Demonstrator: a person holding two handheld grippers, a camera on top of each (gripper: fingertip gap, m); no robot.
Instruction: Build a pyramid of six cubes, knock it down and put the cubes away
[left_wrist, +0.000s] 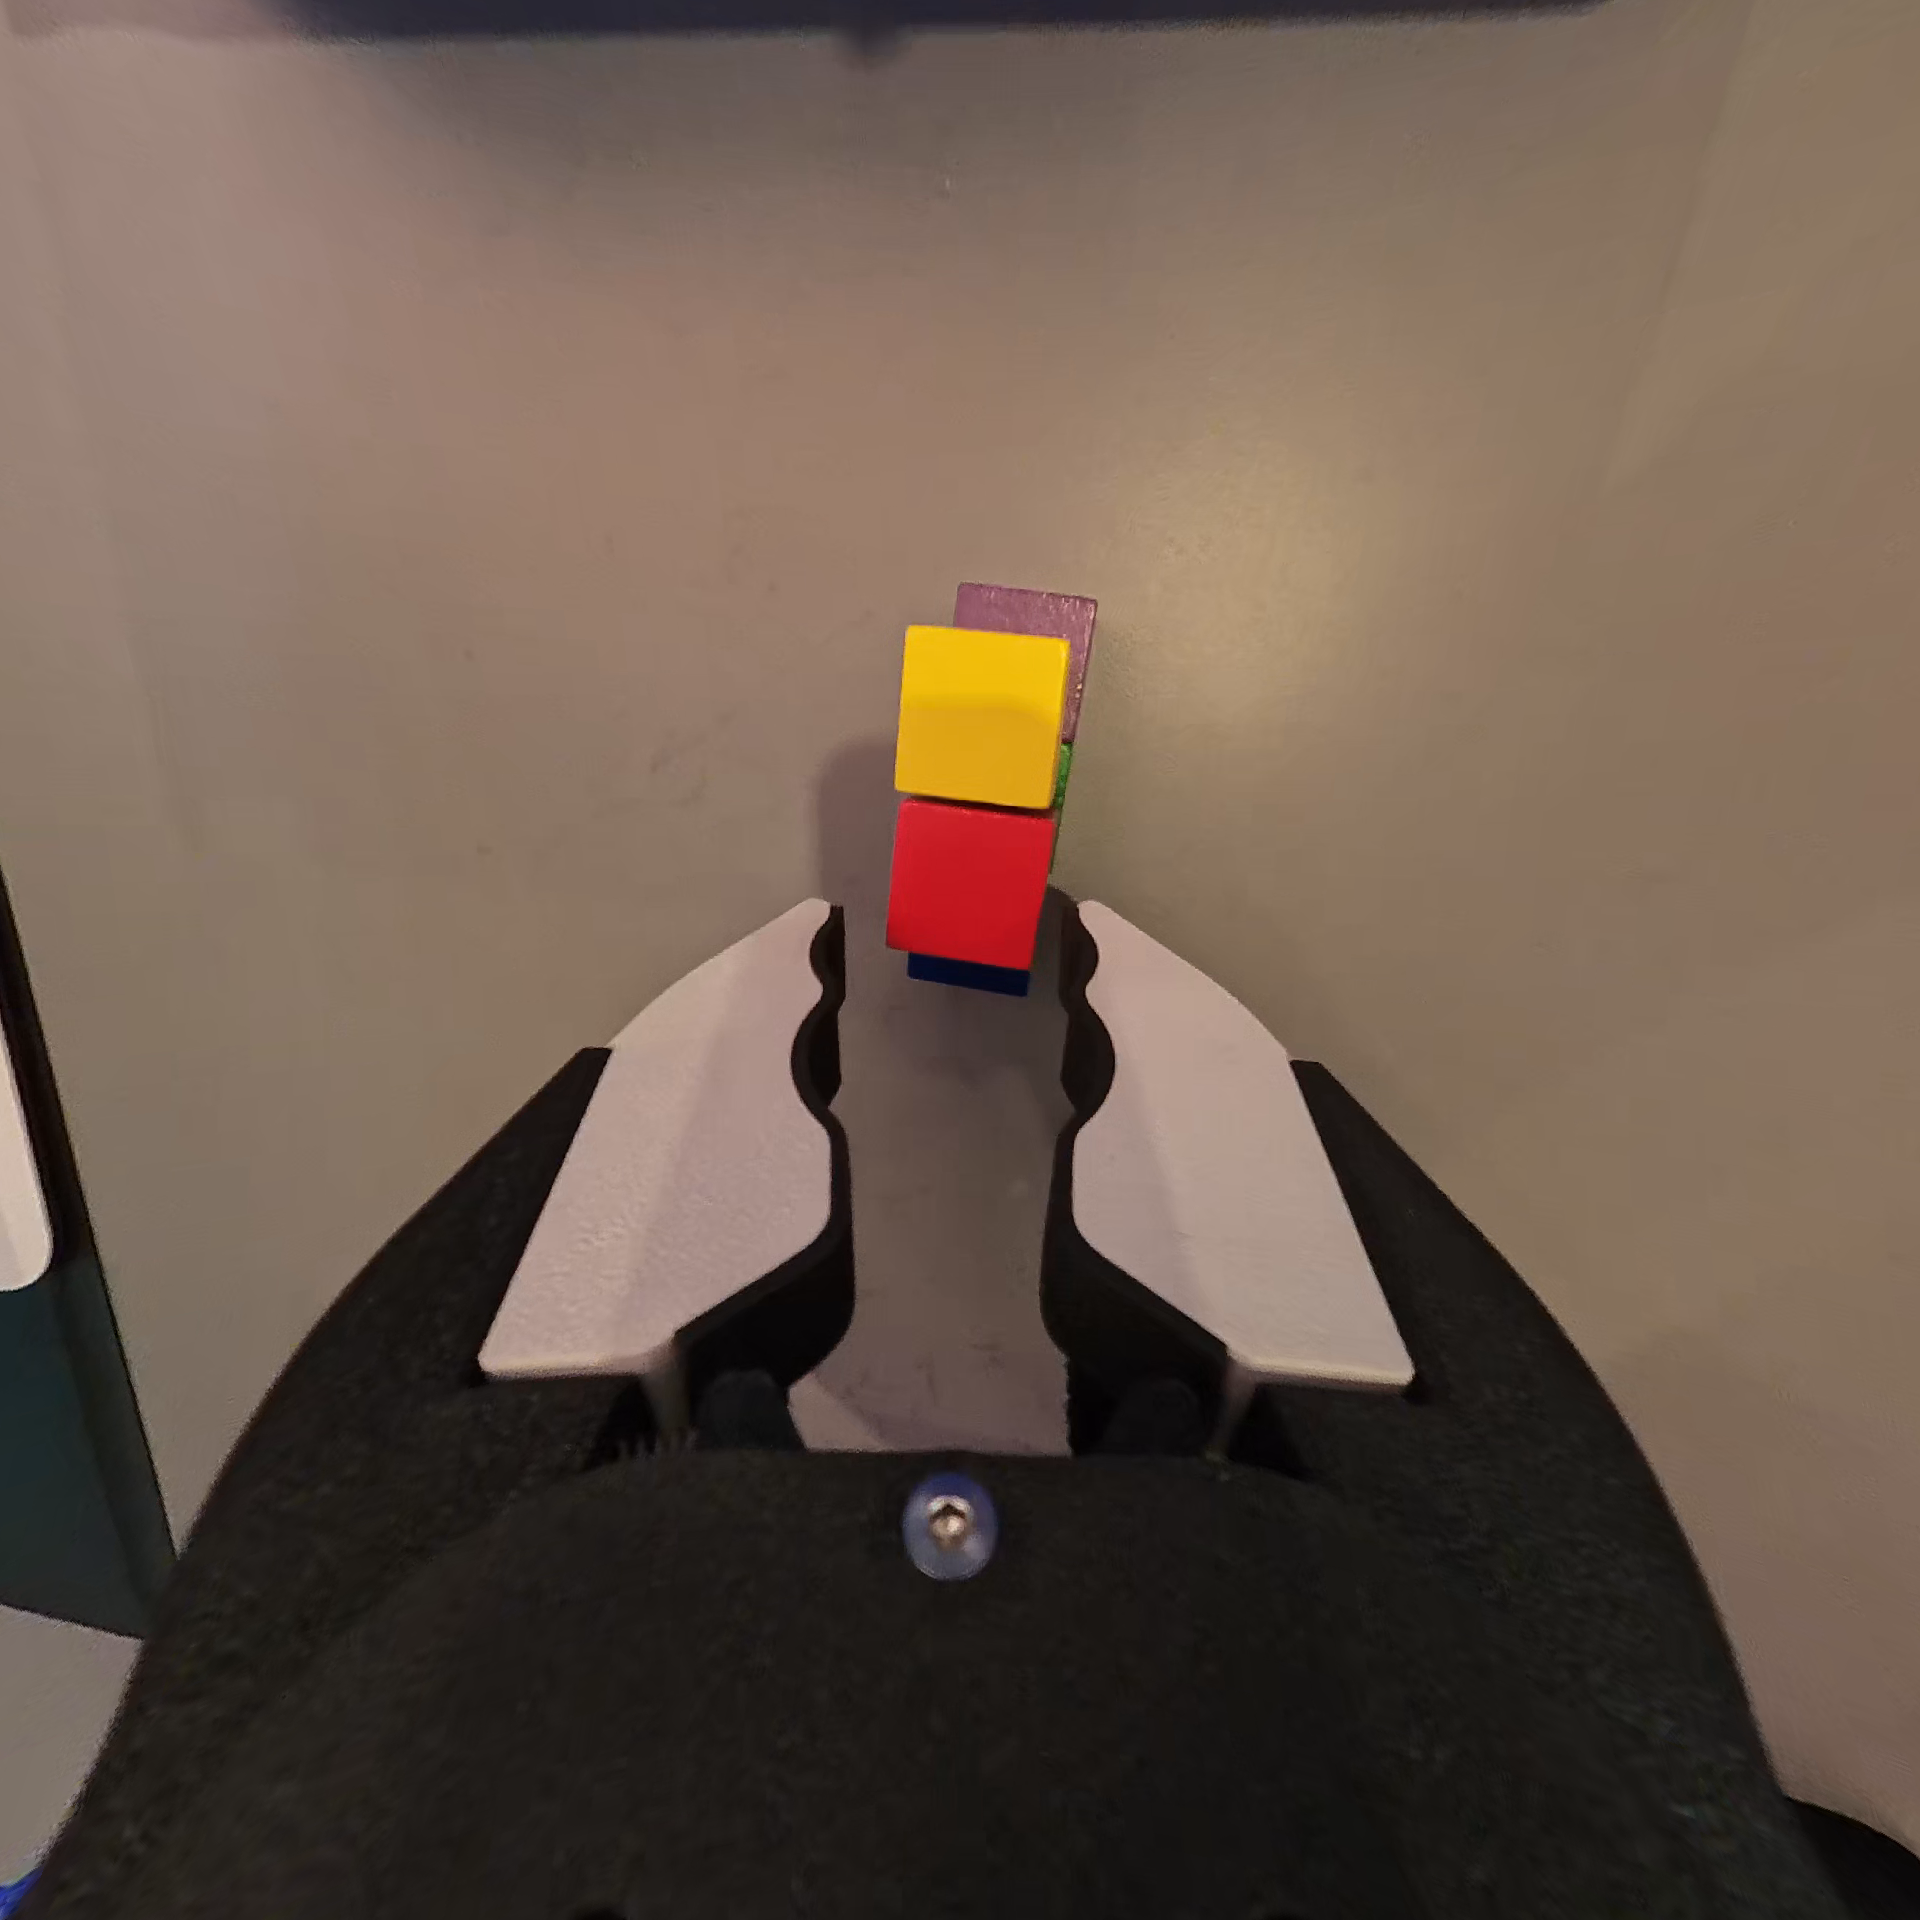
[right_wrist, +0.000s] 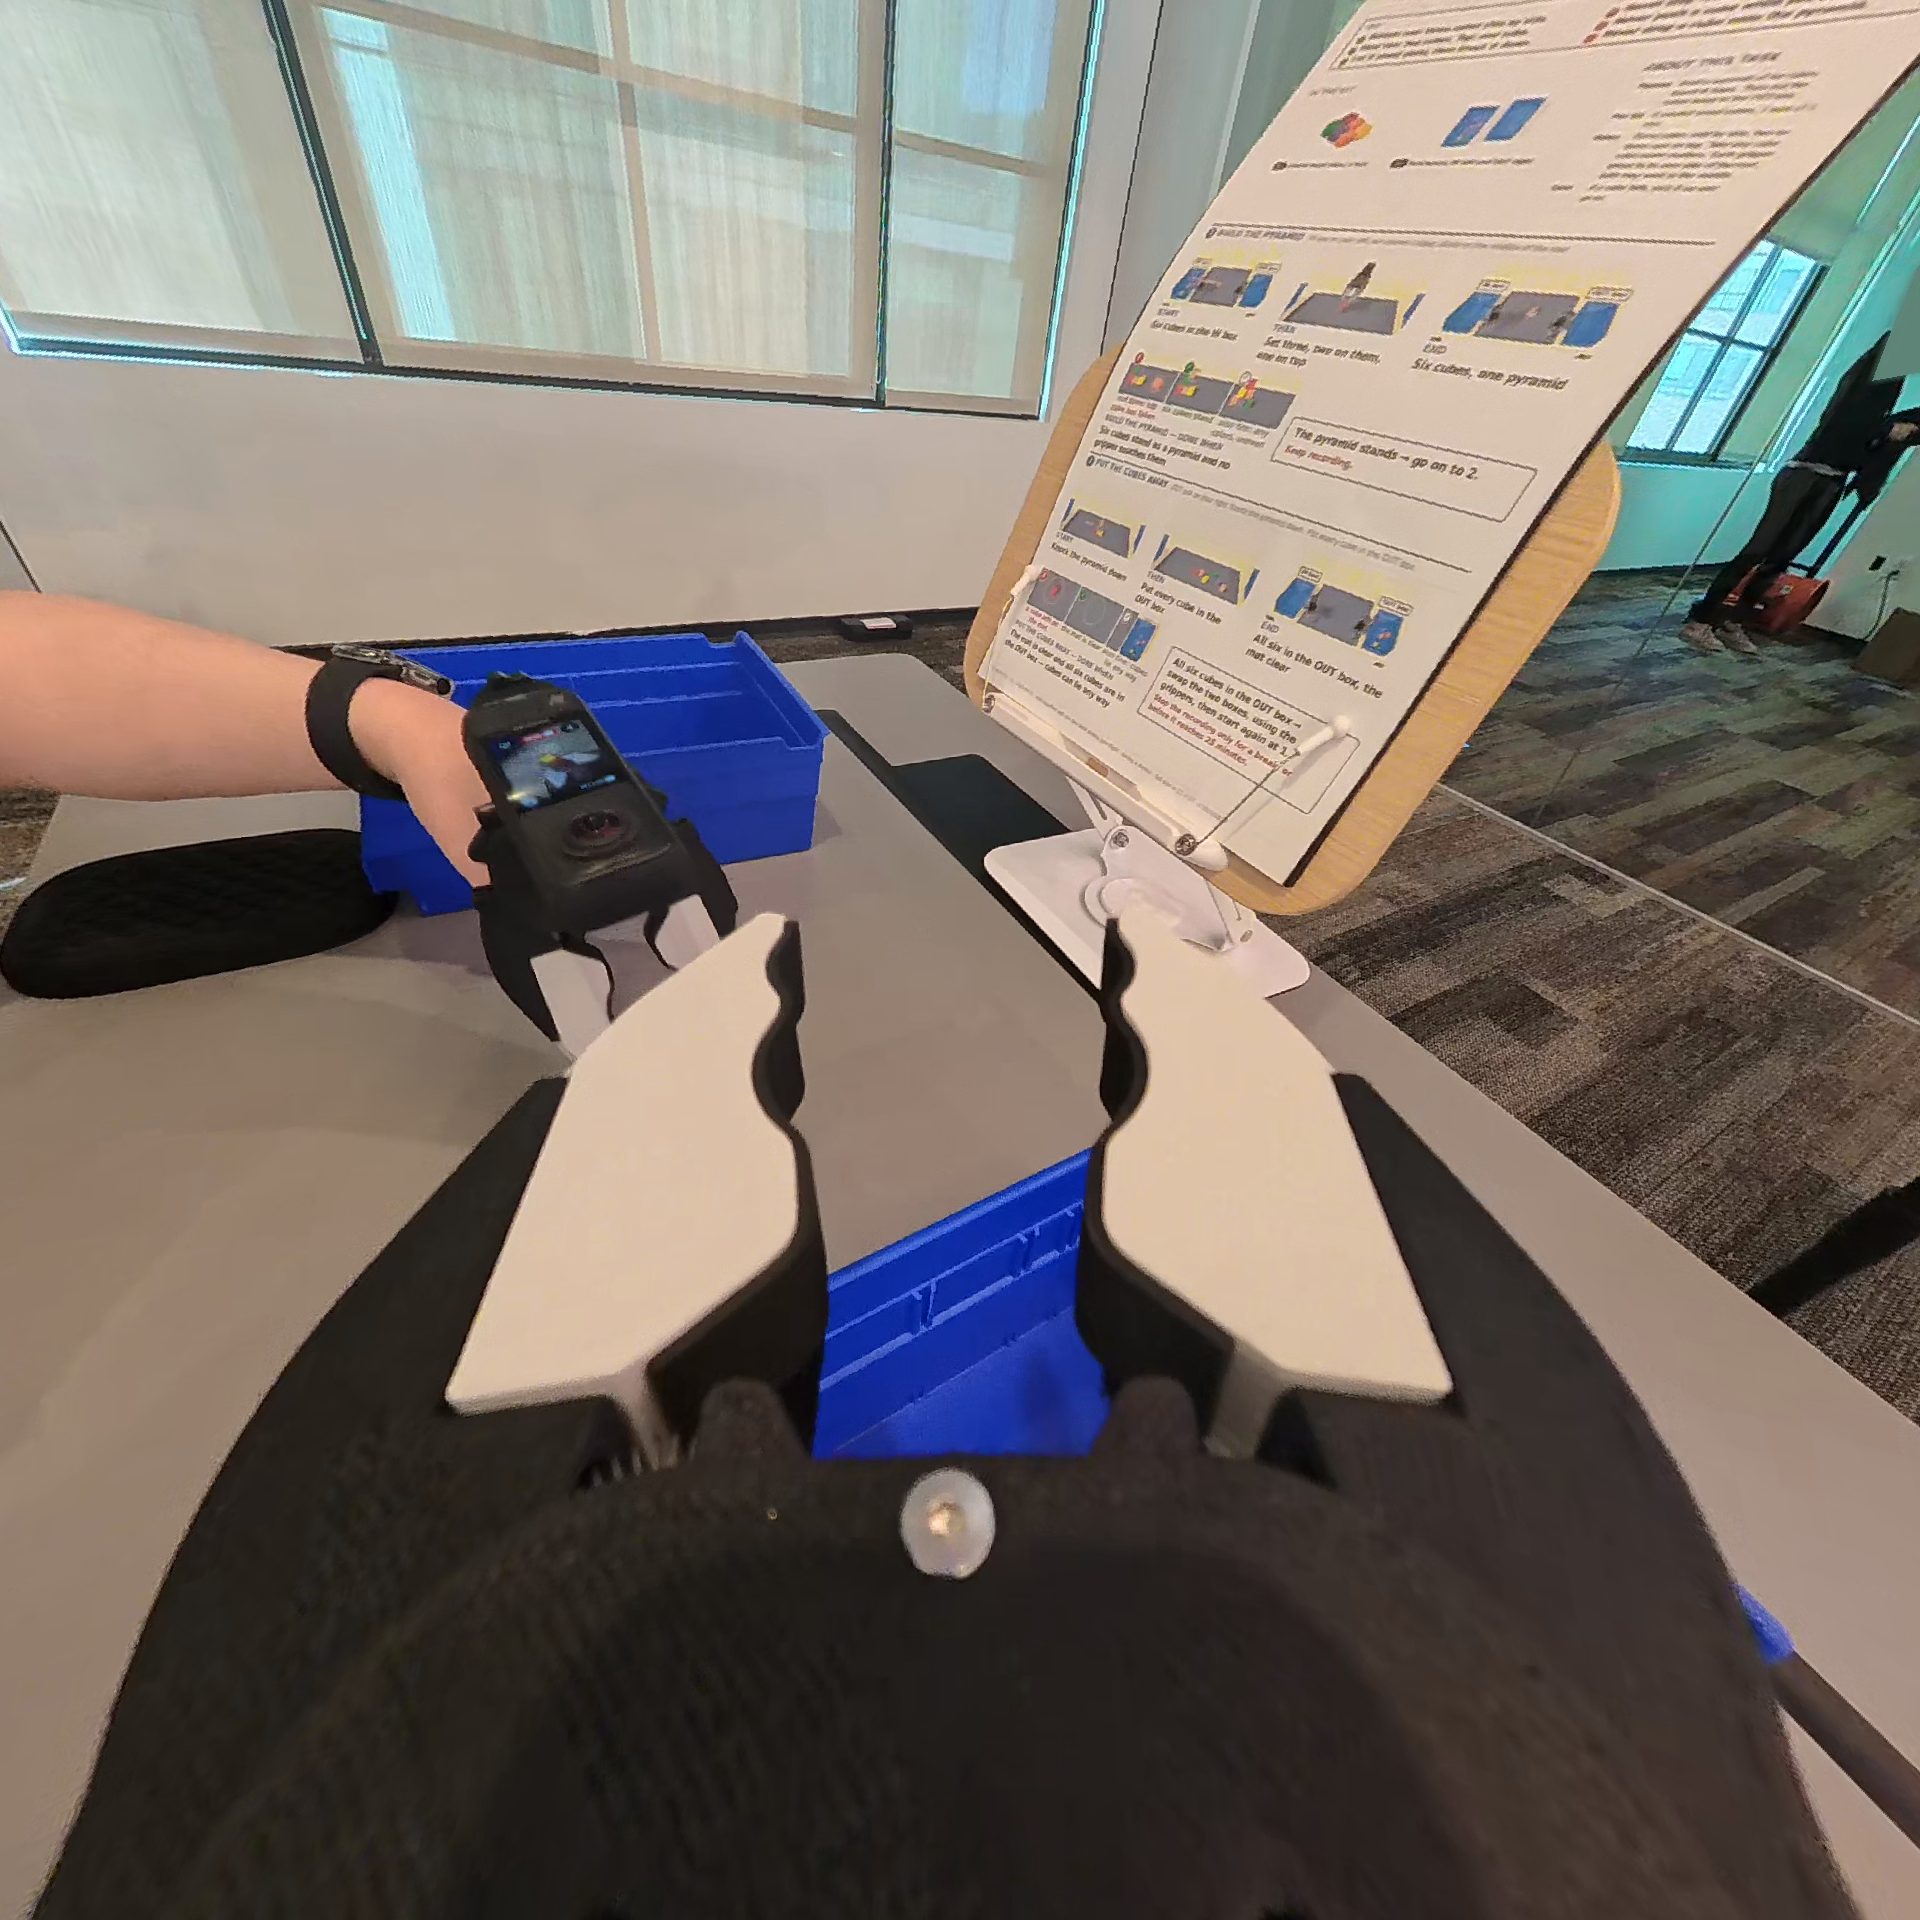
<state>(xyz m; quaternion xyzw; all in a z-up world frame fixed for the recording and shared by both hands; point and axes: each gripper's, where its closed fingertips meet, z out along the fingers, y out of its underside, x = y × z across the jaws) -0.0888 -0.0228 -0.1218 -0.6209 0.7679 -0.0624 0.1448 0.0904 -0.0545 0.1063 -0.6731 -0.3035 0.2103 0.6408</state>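
Hand-held grippers (left_wrist: 945, 914) (right_wrist: 951, 935) parted, empty, cubes (left_wrist: 977, 790) ahead

An office-like room set up for recording is showing: large windows (right_wrist: 623, 187) running along the upper left, patterned carpet (right_wrist: 1558, 935) lying at right, and an instruction sheet (right_wrist: 1351, 416) standing on a grey surface (right_wrist: 935, 1039).
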